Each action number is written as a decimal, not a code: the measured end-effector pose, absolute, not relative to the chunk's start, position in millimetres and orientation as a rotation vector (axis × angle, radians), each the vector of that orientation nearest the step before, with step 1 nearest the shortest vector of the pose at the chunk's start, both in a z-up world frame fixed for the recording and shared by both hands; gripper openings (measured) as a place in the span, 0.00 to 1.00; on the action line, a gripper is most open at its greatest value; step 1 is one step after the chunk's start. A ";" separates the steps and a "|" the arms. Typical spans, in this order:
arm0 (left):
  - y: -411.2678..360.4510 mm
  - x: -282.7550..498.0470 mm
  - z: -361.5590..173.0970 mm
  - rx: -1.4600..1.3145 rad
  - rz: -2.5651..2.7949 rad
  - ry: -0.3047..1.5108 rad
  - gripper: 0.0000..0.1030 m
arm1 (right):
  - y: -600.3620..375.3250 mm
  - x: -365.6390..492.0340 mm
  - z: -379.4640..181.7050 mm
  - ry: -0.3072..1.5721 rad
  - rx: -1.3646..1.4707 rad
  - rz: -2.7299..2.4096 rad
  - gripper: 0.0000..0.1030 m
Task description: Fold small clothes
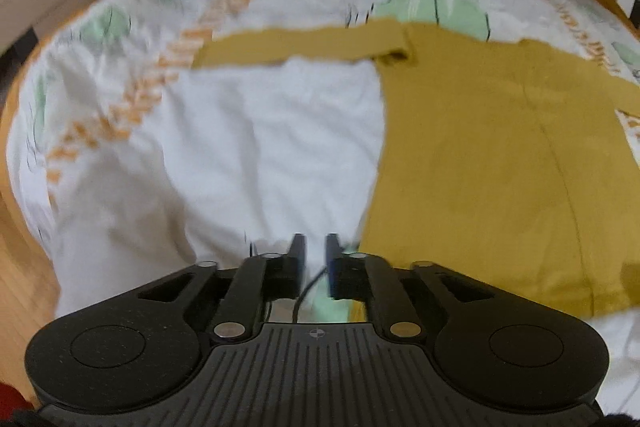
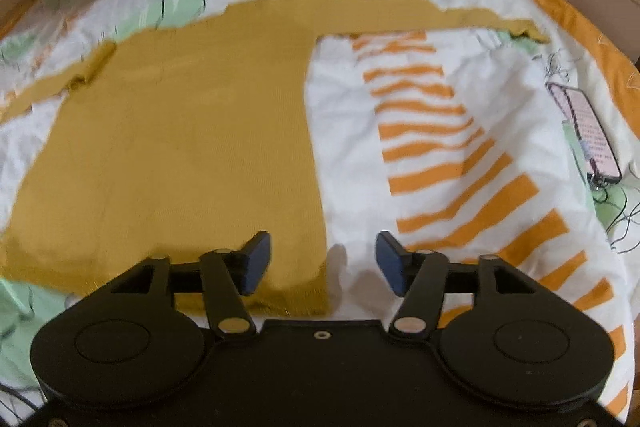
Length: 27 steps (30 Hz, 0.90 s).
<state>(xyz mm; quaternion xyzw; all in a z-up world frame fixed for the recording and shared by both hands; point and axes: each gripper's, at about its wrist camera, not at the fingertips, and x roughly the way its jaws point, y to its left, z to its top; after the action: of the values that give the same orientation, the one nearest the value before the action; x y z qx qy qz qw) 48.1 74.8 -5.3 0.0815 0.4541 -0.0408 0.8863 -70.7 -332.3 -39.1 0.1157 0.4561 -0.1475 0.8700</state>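
Mustard knit, a long-sleeved top, lies spread flat on the bed cover, body square and both sleeves stretched straight out to the sides; one sleeve reaches across the white of the cover in the left wrist view, the other runs out toward the phone lying near the cover's edge. The hem sits nearest the cameras. The left gripper hovers above the hem's left corner with its pads only slightly parted and nothing between them; the right gripper hangs over the hem's right corner with its pads spread wide, also empty. I judge the laying-out step finished and the first fold not yet begun, since no part of the top is doubled over. The next move likely calls for each gripper to pinch a sleeve end or a side edge and carry it across the body; the left would need to part wider first, and the pinch must take the knit alone, not the loose cover beneath.
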 end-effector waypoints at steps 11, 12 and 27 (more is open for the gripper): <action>28.6 91.6 15.4 0.128 -0.129 0.865 0.24 | -313.1 -39.2 -10.7 0.825 0.192 -0.227 0.77; 26.3 96.7 15.8 0.121 -0.117 0.860 0.24 | -311.8 -34.8 -8.3 0.814 0.188 -0.223 0.78; 5.1 168.9 3.8 0.107 -0.055 0.897 0.24 | -288.9 45.6 -8.4 0.732 0.072 -0.229 0.92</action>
<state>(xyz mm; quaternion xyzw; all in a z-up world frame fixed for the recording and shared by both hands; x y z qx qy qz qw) 168.9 5.1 3.8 0.0518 0.4333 -0.0266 0.8994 45.6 -288.9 -8.4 0.0349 0.3568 -0.1118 0.9268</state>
